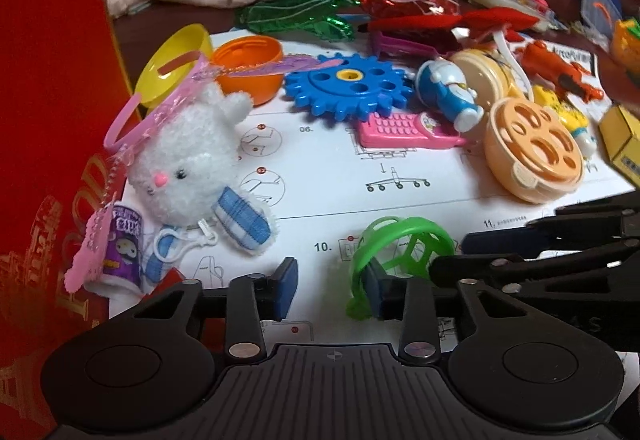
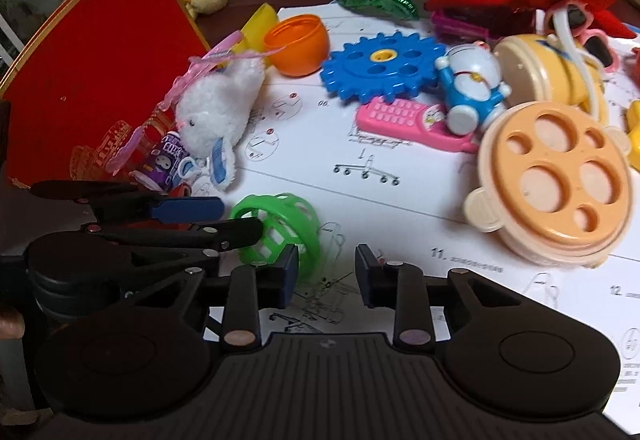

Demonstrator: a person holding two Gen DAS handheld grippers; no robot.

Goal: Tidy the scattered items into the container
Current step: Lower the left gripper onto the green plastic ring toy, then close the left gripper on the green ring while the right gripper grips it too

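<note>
The red box [image 1: 52,120] is standing at the paper sheet's [image 1: 400,200] left edge, ready for toys. The left gripper [image 1: 334,290] is reaching, half-spread, with one pad seemingly inside the green cage ball [image 1: 396,252] near the front edge. The right gripper [image 2: 327,274] is hovering beside it, jaws part-open and empty.

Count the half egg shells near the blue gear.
2: an orange half shell beside the blue gear, a yellow half shell just beyond it. Clutter may hide more.

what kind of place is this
Probably a home, a living room: a dark table strewn with toys such as a white plush bunny and blue gear, on a furniture assembly sheet.
</note>
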